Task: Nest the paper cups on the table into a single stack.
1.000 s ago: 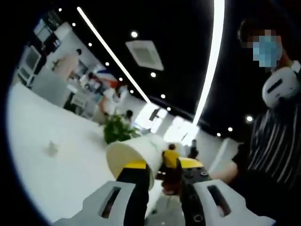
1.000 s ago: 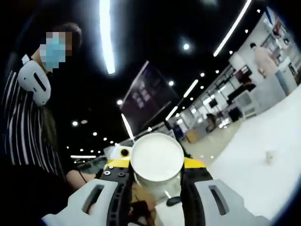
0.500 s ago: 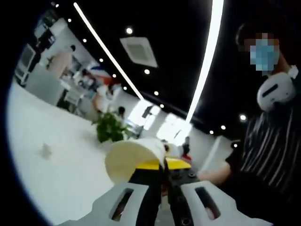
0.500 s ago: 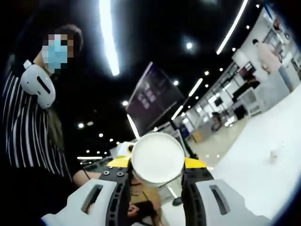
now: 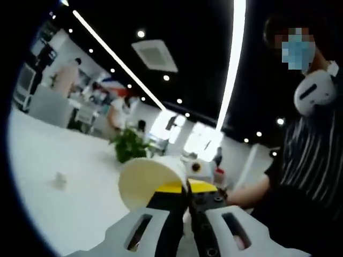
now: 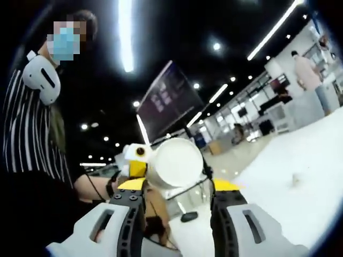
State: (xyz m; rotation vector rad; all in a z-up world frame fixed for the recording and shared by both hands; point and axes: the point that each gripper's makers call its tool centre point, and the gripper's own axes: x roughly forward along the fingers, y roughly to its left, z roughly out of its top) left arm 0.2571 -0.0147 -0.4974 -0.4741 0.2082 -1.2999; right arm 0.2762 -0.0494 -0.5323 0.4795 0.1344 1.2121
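Left gripper [image 5: 185, 194]: jaws together, clamped on wall of paper cup [image 5: 147, 179], cup lying sideways, mouth toward white counter [image 5: 59, 209], raised above it. Right gripper [image 6: 177, 187]: jaws apart, yellow-tipped, cup [image 6: 172, 163] seen bottom-on just ahead of them; contact unclear. Small crumpled scrap [image 5: 60, 181] lies on counter, well apart. Person in striped top [image 5: 313, 160] beside.

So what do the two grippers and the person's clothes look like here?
Both the left gripper and the right gripper have pale grey slotted housings, black fingers and yellow tips. The person wears a black top with thin white stripes and white headphones round the neck.
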